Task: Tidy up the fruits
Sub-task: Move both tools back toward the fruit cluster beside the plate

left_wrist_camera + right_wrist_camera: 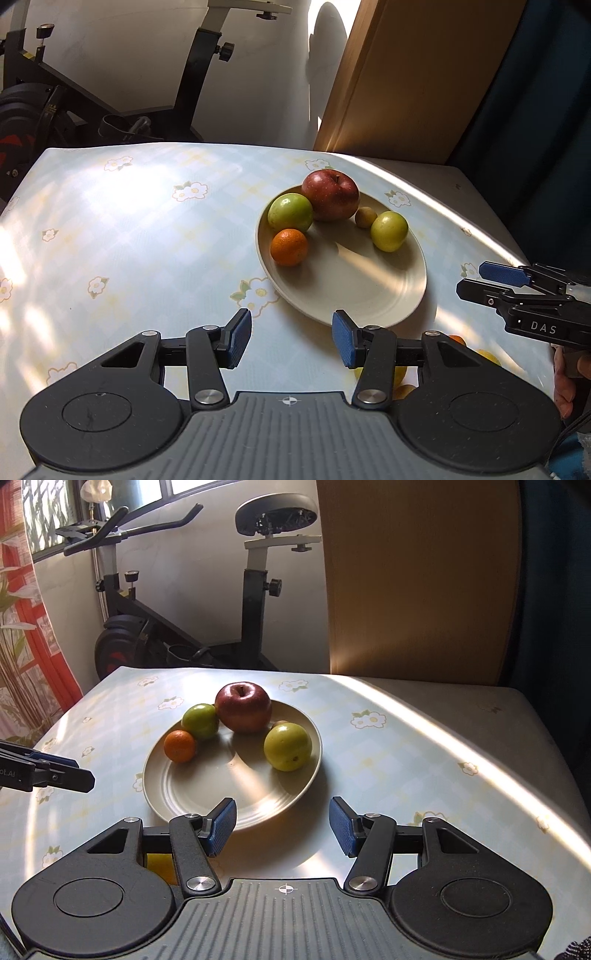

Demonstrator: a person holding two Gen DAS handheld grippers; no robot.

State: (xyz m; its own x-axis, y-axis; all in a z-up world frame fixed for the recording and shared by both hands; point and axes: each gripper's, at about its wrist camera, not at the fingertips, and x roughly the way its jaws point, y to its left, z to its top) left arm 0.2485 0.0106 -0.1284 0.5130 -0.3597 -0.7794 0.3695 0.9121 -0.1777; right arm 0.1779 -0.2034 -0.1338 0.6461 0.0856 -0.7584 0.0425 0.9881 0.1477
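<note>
Both your grippers, left gripper [291, 339] and right gripper [282, 825], are part-open and empty; the plate [207, 794] sits just ahead. Loose fruit [458, 339] lies near-right of the left gripper, half hidden.

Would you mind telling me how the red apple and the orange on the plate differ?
The red apple is dark red and the largest fruit; the orange is bright orange and much smaller. The apple sits at the plate's far edge, the orange nearer its left rim. Both are round, resting on the plate.
</note>
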